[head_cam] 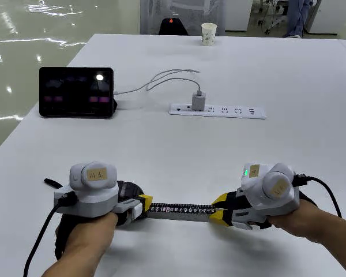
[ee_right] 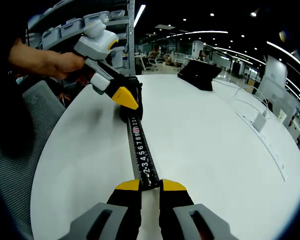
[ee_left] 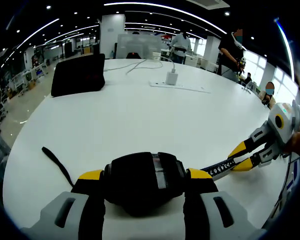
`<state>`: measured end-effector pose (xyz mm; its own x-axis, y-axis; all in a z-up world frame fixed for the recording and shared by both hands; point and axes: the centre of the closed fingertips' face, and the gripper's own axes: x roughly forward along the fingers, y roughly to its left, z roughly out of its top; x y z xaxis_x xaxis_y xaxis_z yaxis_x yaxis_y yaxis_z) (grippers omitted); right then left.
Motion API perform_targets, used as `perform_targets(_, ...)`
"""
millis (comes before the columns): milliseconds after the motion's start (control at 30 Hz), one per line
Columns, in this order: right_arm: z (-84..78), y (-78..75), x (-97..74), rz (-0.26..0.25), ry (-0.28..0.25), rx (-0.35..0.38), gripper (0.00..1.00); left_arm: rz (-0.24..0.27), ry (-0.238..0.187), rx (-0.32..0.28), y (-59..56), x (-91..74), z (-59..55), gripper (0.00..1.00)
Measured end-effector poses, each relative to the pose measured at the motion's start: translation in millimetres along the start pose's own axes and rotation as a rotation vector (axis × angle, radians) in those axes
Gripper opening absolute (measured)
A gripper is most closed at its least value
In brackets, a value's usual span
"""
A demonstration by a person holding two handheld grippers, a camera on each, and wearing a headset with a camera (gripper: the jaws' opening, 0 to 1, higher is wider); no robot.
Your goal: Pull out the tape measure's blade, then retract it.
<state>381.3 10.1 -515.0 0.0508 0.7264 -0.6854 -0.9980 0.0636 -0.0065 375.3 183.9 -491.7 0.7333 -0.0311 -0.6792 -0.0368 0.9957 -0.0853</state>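
Note:
The black tape measure case [ee_left: 145, 180] sits clamped between the yellow-tipped fingers of my left gripper [head_cam: 142, 206], at the near left of the white table [head_cam: 219, 150]. Its blade [head_cam: 181, 209] runs out to the right, printed with numbers, flat just above the table. My right gripper [head_cam: 221, 208] is shut on the blade's end. In the right gripper view the blade [ee_right: 141, 159] stretches away from the right gripper [ee_right: 150, 186] to the case [ee_right: 133, 102] held by the left gripper [ee_right: 122, 95]. In the left gripper view the right gripper [ee_left: 242, 157] pinches the blade [ee_left: 220, 168].
A dark tablet [head_cam: 76, 91] stands at the back left, with a white power strip [head_cam: 218, 111], plugged charger [head_cam: 198, 101] and cable behind centre. A paper cup [head_cam: 209, 33] stands at the far edge. A black strap [head_cam: 52, 183] lies left of the left gripper. People stand beyond the table [ee_left: 231, 47].

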Motion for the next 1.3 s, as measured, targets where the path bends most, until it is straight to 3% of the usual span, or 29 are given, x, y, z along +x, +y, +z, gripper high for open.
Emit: perform_targets(1300, 28.6, 7.9, 33.5, 0.035, -0.030, 0.002, 0.09, -0.007, 0.001, -0.010, 0.4, -0.1, 0.1, 0.58)
